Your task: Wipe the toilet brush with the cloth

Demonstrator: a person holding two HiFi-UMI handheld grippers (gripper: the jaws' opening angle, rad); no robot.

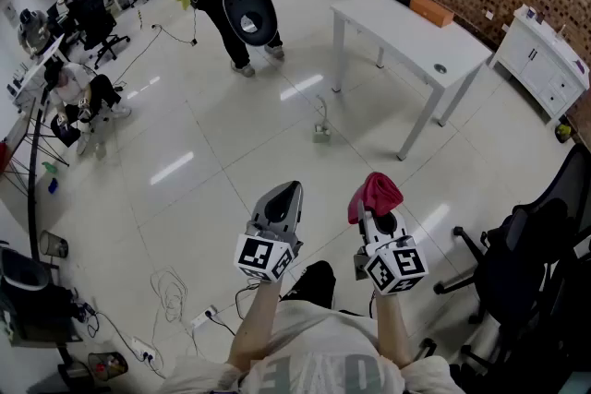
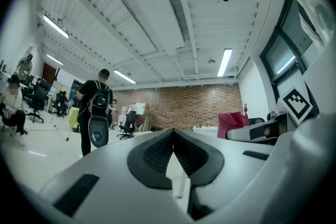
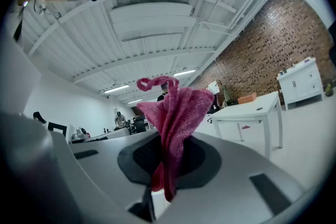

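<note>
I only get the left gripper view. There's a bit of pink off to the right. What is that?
Observer: A pink cloth, pinched between the shut jaws of the right tool. It sticks up in a bunch above them.
Operator: Where's the toilet brush? I don't see one.
Observer: The head view shows a small thing standing on the floor ahead, near the white table. It's too small to say whether it's the brush.
Operator: What's next to us?
Observer: A black office chair stands on the right tool's side.
</note>
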